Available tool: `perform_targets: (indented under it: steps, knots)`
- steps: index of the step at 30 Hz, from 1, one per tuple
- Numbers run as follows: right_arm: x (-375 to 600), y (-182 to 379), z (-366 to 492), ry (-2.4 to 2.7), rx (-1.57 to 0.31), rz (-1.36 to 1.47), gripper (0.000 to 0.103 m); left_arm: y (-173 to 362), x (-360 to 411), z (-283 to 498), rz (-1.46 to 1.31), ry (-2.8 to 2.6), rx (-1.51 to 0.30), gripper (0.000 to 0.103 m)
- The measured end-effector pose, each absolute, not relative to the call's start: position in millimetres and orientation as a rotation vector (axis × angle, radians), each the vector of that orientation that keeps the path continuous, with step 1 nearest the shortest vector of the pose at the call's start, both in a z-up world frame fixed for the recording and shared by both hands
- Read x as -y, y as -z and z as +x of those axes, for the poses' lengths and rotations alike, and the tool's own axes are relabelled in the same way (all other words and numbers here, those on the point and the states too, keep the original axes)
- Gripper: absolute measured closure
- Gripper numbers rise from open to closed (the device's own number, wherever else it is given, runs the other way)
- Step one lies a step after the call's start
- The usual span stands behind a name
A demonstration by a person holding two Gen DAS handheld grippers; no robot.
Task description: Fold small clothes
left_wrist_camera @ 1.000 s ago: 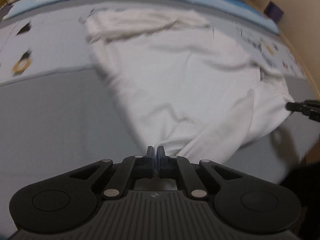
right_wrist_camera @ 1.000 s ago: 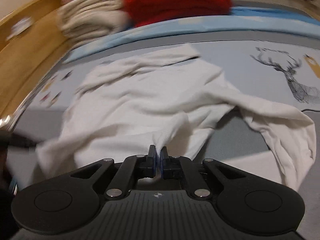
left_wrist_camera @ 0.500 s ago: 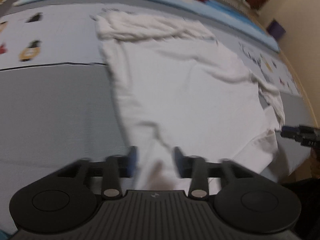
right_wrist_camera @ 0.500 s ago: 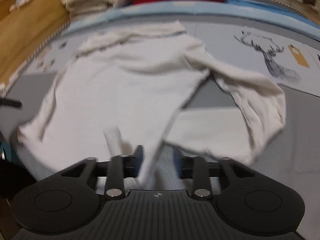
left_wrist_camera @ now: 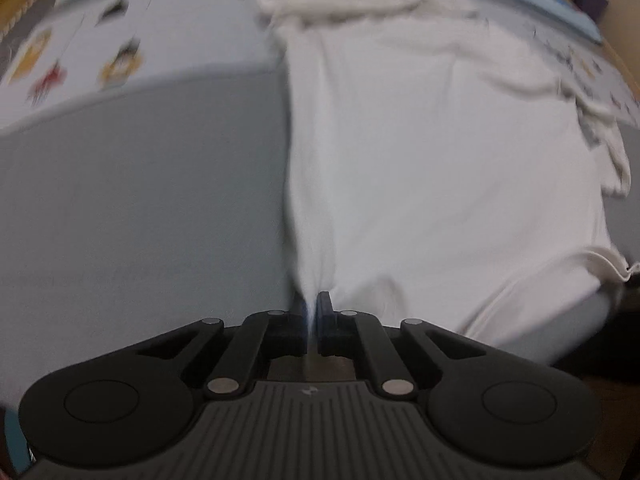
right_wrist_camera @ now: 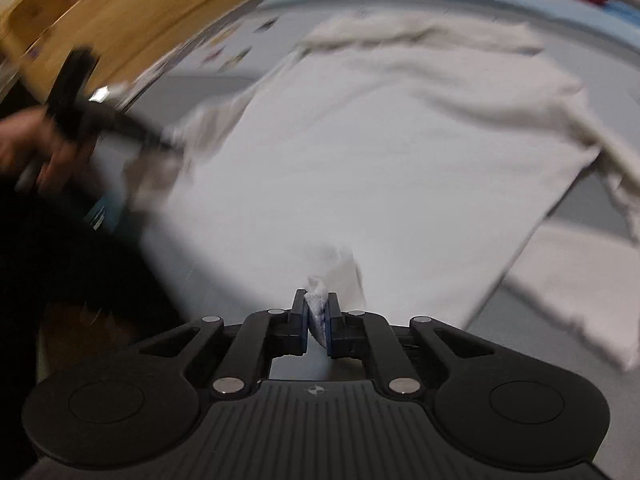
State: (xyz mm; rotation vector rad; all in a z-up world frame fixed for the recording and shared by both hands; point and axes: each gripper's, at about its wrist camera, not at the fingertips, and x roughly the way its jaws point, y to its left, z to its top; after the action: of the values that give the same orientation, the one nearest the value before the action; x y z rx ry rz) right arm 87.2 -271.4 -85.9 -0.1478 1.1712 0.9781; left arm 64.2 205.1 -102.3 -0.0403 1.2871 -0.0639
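Shirt [left_wrist_camera: 432, 184]: lying spread across your bed [left_wrist_camera: 140, 200].
Left gripper [left_wrist_camera: 311, 304]: you're pinching its near hem.
Right gripper [right_wrist_camera: 317, 306]: closing, cloth bunching between its pads.

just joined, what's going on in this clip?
A person with a handheld gripper in each hand is folding a white shirt spread on a grey printed mat. The left gripper is shut on the near hem. The right gripper is closing, pinching hem fabric. No fold made yet.

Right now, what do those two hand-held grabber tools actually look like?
Both match. The left gripper and right gripper are matte black plastic: ribbed centre plate, round discs either side, silver pivot pins on slim linkage bars. The fingers carry blue pads. No cables show.
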Motion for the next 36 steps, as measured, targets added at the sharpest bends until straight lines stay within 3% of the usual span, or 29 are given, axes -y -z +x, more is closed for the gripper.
perform_targets:
  steps: [3,6,8,9,14,20,21,23,24,26,29,30,32,36]
  knots:
    - [287,107,70,-0.966,-1.269,-0.286,0.096,116,-206,43,0.032,0.122,-1.38,0.102]
    - [303,108,70,-0.926,-1.286,-0.276,0.096,108,-192,38,0.133,0.176,-1.38,0.096]
    - [314,99,83,-0.849,-1.25,-0.203,0.095,90,-189,43,0.215,0.099,-1.295,0.077]
    - [321,91,93,-0.819,-1.217,-0.141,0.095,80,-192,48,0.192,0.069,-1.25,0.073]
    - [366,59,138,-0.517,-1.033,0.12,0.066,40,-190,83,0.016,-0.019,-1.115,0.068]
    - [415,106,194,0.037,-1.169,0.261,0.062,30,-147,127,-0.011,0.008,-1.06,0.068]
    - [417,116,201,0.068,-1.211,0.248,0.063,28,-141,133,-0.024,0.017,-1.047,0.068]
    - [416,125,202,0.056,-1.233,0.248,0.078,25,-124,151,-0.038,0.028,-1.023,0.067]
    - [416,120,207,0.023,-1.202,0.252,0.099,26,-119,160,-0.039,0.028,-1.018,0.067]
    - [417,85,210,0.14,-0.993,0.13,0.1,26,-108,173,-0.04,0.017,-1.02,0.067]
    - [412,23,197,0.371,-0.449,-0.206,0.1,26,-92,189,-0.042,0.023,-1.023,0.067]
    - [411,22,200,0.36,-0.422,-0.282,0.099,28,-89,192,-0.043,0.033,-1.023,0.067]
    - [418,44,210,0.339,-0.523,-0.339,0.098,33,-81,202,-0.037,0.053,-1.032,0.067]
    - [466,101,231,0.31,-0.974,-0.105,0.09,40,-69,217,-0.012,0.084,-1.042,0.067]
